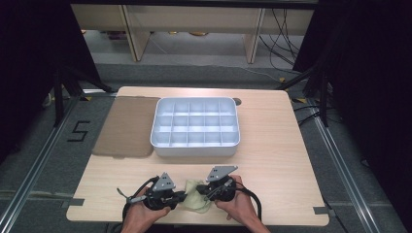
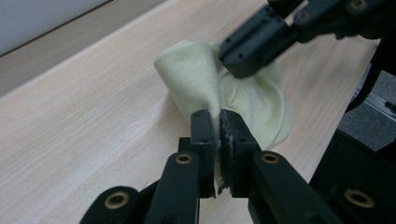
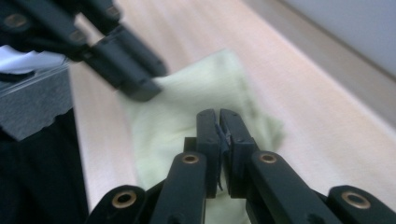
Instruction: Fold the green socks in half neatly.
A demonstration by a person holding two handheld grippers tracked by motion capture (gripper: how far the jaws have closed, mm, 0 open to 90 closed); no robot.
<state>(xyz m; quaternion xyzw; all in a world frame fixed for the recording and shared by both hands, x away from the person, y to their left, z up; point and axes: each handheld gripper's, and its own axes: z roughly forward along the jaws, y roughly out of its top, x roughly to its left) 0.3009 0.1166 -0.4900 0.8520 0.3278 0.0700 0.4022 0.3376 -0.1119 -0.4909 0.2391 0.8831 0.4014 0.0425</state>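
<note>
A pale yellow cloth [image 1: 196,195] lies crumpled near the front edge of the wooden table [image 1: 272,165], between my two grippers. My left gripper [image 1: 182,196] is shut on a fold of the cloth [image 2: 196,79], which rises between its jaws [image 2: 219,116]. From the other side my right gripper [image 1: 202,191] comes in, its jaws closed at the cloth's [image 3: 187,102] edge with a sliver of fabric between them [image 3: 218,114]. The grippers point at each other, tips close together. In the left gripper view the right gripper [image 2: 245,58] presses on the cloth's top.
A white tray [image 1: 194,148] divided into several empty compartments stands at the table's middle back. A brown mat [image 1: 125,127] lies to its left, hanging partly off the table. Bare wood runs between the tray and the grippers. The person's hands [image 1: 240,206] hold the grippers at the front edge.
</note>
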